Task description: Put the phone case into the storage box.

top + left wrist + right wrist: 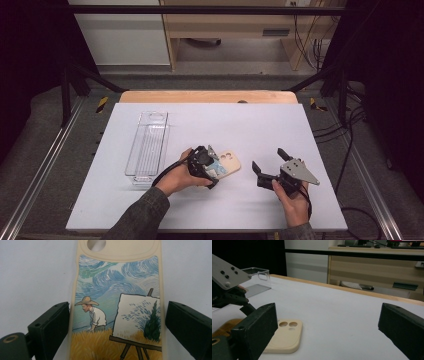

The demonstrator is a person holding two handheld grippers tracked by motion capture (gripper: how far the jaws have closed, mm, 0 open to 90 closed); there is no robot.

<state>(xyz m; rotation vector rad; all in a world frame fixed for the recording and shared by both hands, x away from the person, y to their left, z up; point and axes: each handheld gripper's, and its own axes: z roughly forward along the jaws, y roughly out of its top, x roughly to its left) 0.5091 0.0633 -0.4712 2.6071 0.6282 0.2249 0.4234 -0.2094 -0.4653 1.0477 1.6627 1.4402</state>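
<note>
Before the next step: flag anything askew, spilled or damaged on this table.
Nothing stands out. The phone case lies flat and intact between the left gripper's open jaws; the clear bin stands upright; the right gripper is open.

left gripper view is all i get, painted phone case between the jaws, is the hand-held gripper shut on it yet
Observer: No. In the high view the left hand-held gripper straddles the phone case, which lies flat on the white table; its jaws stand apart from the case's edges.
Operator: where's the other one
Observer: The right hand-held gripper is open, apart from the case and to its right, with nothing between its jaws.
Operator: anything else on the table
Observer: A clear plastic bin sits left of the case, apart from it. It looks empty.
</note>
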